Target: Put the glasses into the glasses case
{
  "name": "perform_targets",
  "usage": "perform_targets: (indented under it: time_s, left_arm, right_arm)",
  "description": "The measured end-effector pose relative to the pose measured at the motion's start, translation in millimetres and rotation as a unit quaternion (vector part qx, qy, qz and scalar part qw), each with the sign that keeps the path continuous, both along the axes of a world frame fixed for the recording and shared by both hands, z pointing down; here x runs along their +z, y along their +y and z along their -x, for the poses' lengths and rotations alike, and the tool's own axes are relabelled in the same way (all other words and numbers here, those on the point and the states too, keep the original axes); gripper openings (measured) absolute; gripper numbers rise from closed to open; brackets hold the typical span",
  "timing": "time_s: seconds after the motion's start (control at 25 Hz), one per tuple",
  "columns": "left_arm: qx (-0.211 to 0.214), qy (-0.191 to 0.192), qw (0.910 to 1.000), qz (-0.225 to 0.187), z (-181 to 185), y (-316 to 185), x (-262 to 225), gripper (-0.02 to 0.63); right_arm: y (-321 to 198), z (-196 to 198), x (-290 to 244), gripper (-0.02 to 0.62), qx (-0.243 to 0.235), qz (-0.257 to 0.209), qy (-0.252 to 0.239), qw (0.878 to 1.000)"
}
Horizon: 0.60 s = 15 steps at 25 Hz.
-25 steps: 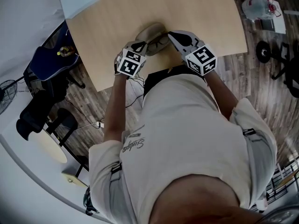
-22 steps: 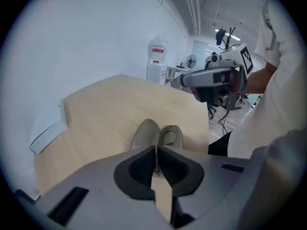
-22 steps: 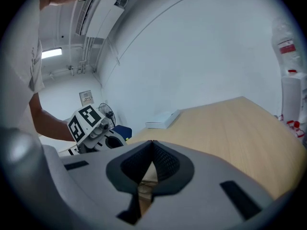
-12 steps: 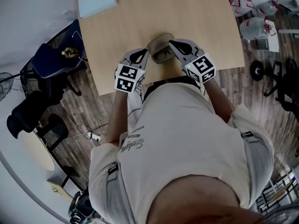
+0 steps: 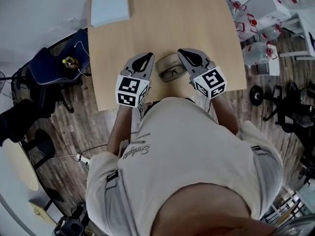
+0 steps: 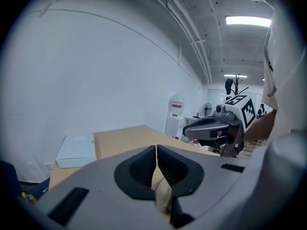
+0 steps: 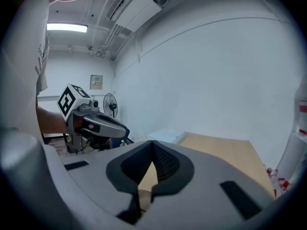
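A beige glasses case [image 5: 168, 61] lies open on the wooden table [image 5: 162, 18], near its front edge. Dark-framed glasses [image 5: 173, 73] rest in the case's near half. My left gripper [image 5: 146, 59] is just left of the case, its jaws shut with nothing held. My right gripper [image 5: 183, 53] is just right of the case, also shut and holding nothing. In the left gripper view my left gripper [image 6: 156, 150] shows its jaws pressed together, with the right gripper [image 6: 216, 126] across from it. In the right gripper view the right gripper [image 7: 152, 147] is likewise closed.
A flat white box [image 5: 109, 5] lies at the table's far left corner. A dark chair [image 5: 54, 65] stands left of the table. Large water bottles [image 5: 251, 26] stand on the floor to the right. The person's torso hides the table's near edge.
The head view has shifted, so the table sits higher in frame. Both grippers have drawn slightly away from the case and now flank it; the left no longer overlaps its edge.
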<state>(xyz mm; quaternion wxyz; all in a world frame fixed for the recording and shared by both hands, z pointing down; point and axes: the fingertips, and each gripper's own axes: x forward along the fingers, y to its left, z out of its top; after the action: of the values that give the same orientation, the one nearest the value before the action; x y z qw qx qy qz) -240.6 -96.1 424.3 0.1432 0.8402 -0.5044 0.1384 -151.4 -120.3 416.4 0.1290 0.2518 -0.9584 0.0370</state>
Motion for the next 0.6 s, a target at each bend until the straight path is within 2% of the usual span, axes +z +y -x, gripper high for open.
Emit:
perform_targets:
  time_s: [0.28,0.48,0.6]
  left_arm:
    - [-0.014,-0.009,0.9995,-0.026,17.6,-14.7,-25.5,0.020]
    - [-0.058,-0.020,0.9968,-0.051,41.3,-20.3,-51.2,0.020]
    - [-0.083,-0.022,0.9940,-0.067,54.2,-20.9,-66.4,0.020]
  right_arm:
    - [-7.6,7.8,-30.3,-0.005,-0.002,-0.029,0.007,1.000]
    - [-22.9,13.3,-55.7,-0.005,0.010,-0.022,-0.021,0.999]
    - [-30.1,16.9,-72.8,-0.005,0.014,-0.033,-0.034,0.999]
